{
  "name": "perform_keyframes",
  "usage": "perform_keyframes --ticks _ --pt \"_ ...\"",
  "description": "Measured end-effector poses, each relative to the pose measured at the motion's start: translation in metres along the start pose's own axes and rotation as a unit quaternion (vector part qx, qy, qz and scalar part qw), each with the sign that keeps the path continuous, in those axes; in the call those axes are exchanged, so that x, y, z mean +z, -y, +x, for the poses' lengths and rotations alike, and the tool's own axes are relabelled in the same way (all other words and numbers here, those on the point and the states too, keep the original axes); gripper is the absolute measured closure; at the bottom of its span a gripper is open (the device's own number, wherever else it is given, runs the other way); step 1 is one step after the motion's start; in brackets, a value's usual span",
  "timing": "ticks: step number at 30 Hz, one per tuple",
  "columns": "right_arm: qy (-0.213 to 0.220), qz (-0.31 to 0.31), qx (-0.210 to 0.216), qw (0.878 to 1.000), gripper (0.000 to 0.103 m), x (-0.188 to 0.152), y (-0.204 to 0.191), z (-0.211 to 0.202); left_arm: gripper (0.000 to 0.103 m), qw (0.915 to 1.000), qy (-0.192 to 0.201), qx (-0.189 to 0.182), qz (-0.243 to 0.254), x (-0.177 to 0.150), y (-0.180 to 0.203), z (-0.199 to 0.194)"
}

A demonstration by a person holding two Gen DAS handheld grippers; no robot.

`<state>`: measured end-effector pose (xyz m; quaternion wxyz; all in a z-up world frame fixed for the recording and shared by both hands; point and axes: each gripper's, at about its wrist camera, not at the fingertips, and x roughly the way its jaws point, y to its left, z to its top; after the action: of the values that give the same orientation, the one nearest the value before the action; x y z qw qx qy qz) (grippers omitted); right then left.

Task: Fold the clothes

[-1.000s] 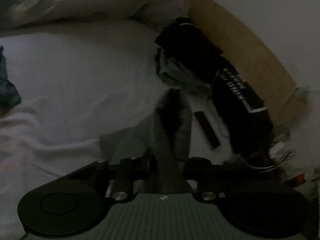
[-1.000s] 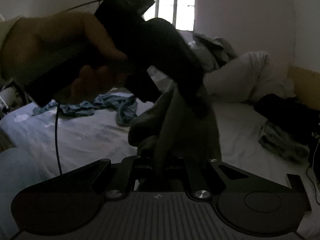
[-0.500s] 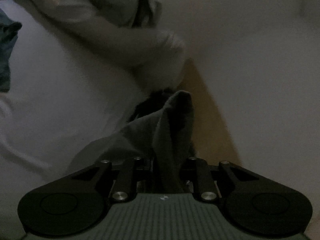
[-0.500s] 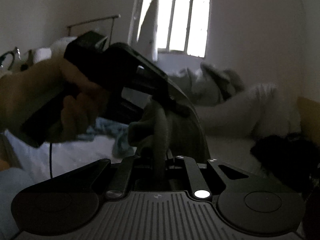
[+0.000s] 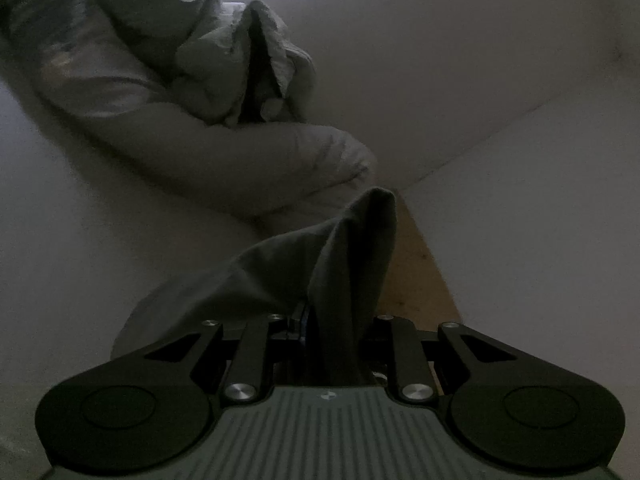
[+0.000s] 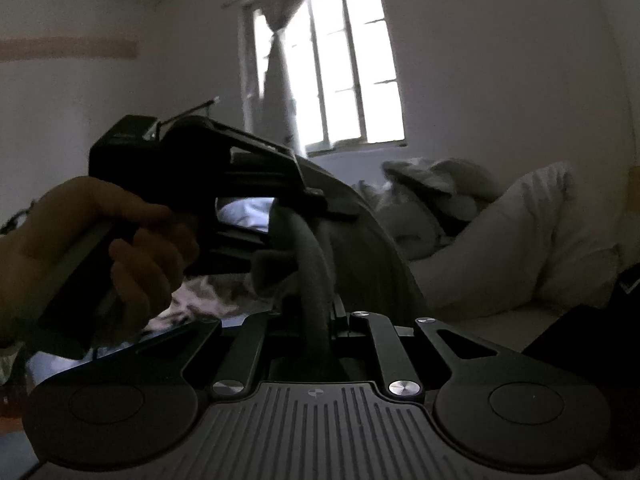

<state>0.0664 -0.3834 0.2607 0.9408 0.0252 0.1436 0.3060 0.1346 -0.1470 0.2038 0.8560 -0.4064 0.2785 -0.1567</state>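
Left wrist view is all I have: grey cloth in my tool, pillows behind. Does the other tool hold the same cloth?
Observer: Yes. The right tool is shut on the grey cloth, which runs up into the left tool.
Operator: Who carries the left tool?
Observer: A hand grips its handle, left of the cloth.
Operator: What is on the far wall?
Observer: A tied curtain hangs at a bright window, above the pillows.

garment (image 5: 344, 264) grey | pillows (image 5: 224, 160) white | grippers blk
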Motion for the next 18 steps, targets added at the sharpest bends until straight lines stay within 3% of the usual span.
perform_keyframes --ticks 5,11,15,18 --pt "0.007 0.053 0.008 0.999 0.091 0.003 0.097 0.019 0.081 0.9996 -0.007 0.027 0.007 0.005 0.025 0.082" --pt "0.014 0.09 -0.027 0.995 0.091 -0.007 0.211 0.016 0.081 0.9968 -0.032 0.052 0.052 -0.019 0.069 0.194" --pt "0.014 0.11 -0.069 0.991 0.091 -0.015 0.286 0.005 0.081 0.995 -0.035 0.041 0.084 -0.036 0.111 0.263" --pt "0.028 0.136 -0.086 0.987 0.091 -0.027 0.339 -0.006 0.081 0.989 -0.044 0.029 0.138 -0.064 0.137 0.313"
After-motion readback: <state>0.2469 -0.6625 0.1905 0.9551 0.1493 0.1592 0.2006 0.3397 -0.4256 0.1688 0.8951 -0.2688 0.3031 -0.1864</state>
